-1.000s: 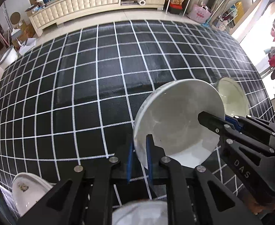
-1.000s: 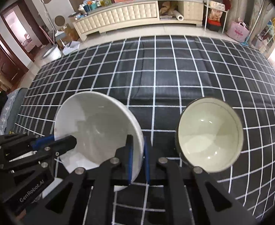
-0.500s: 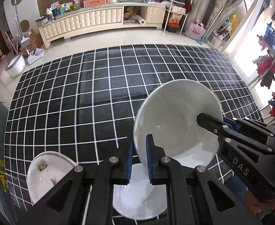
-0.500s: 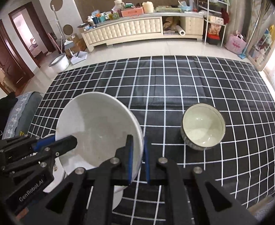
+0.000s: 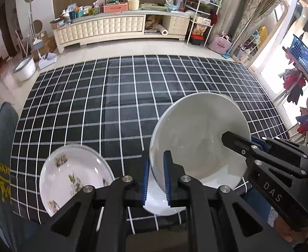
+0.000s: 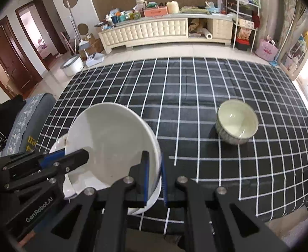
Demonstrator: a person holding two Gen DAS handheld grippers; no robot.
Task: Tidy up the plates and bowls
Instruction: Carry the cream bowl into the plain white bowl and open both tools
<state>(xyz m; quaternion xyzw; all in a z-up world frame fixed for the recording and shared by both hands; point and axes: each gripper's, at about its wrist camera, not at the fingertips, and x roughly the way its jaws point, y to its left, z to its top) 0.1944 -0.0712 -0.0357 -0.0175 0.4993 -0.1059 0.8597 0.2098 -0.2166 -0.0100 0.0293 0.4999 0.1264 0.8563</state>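
Both grippers, left and right, clench the white bowl, now raised higher above the plain plate; stacking seems next.

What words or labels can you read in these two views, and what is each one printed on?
"DAS": on the right tongs.
"GenRobot.AI": on the left tongs.
Yellow lettering on the grey cushion is cut off and unreadable.
A white mark on the black garment is too small to read.
Packages on the sideboard are too blurred.
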